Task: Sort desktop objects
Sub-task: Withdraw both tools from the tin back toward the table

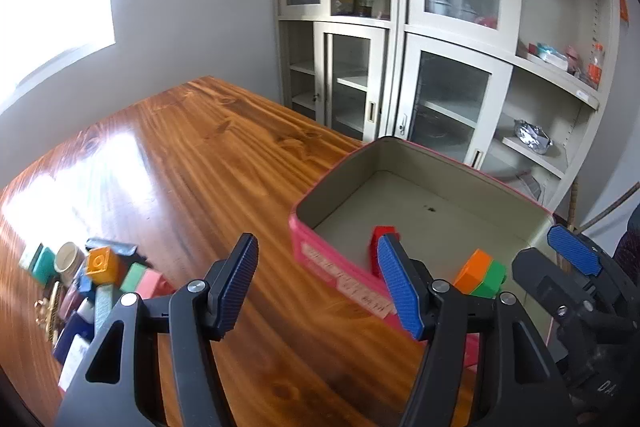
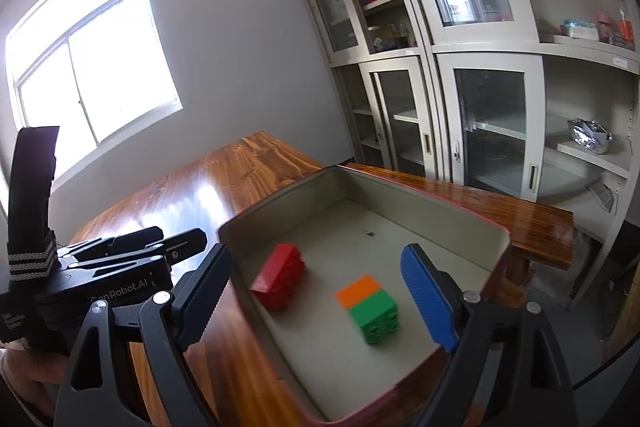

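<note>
**Two blocks in the tin, both grippers empty**

I had the left hand-held gripper (image 1: 320,283) spread wide over the wooden desk (image 1: 192,163), nothing between its blue pads, its right finger overlapping the near wall of the pink tin box (image 1: 320,263). My right hand-held gripper (image 2: 320,301) hung above the same tin (image 2: 280,203), jaws wide apart and holding nothing. On the tin's floor lay a red block (image 2: 280,281) and, just beside it but apart, an orange-and-green block (image 2: 370,305). Off to the left on the desk sat the unsorted pile (image 1: 84,287): an orange studded block (image 1: 103,264) on top, a small white cup (image 1: 69,257), teal and pink pieces around them. Glass-door cabinets (image 1: 400,27) stood behind.
</note>
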Demonstrator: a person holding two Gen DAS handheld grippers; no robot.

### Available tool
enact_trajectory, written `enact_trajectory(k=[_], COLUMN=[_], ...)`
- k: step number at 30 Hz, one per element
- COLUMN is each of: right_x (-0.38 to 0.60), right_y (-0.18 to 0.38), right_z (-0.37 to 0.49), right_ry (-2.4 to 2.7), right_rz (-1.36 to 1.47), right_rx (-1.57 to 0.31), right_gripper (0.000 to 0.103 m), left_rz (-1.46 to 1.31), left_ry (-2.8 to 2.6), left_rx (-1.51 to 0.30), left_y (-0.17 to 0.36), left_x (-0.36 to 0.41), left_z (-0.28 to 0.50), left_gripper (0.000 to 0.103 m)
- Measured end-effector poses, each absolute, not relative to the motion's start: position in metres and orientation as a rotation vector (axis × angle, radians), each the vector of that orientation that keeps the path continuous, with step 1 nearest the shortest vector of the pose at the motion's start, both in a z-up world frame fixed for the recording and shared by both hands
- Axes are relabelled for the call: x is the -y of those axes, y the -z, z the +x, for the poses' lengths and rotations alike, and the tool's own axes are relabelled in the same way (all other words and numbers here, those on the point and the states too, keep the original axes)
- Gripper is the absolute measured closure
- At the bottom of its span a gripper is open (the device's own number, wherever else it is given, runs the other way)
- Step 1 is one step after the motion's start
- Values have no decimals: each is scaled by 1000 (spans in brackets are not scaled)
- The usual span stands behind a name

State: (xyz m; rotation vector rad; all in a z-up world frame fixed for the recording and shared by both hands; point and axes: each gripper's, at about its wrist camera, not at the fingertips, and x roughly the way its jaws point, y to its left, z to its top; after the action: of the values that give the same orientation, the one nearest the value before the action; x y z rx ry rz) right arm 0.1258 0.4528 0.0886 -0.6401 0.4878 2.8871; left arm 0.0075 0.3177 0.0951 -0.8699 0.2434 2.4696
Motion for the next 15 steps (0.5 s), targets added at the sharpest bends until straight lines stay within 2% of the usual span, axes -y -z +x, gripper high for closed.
enact_trajectory(k=[4, 15], right_x=[-440, -406], right_y=[-90, -94], right_z=[123, 120], right_ry=[-2912, -2962], right_rz=[-653, -683], right_rx=[-476, -448], right_gripper=[9, 7], left_rz=[-867, -892], left_ry=[-2486, -2537], left_rx=[-230, -129], left_y=[-96, -94], left_x=[-299, -241], left_z=[10, 9], left_gripper=[37, 37])
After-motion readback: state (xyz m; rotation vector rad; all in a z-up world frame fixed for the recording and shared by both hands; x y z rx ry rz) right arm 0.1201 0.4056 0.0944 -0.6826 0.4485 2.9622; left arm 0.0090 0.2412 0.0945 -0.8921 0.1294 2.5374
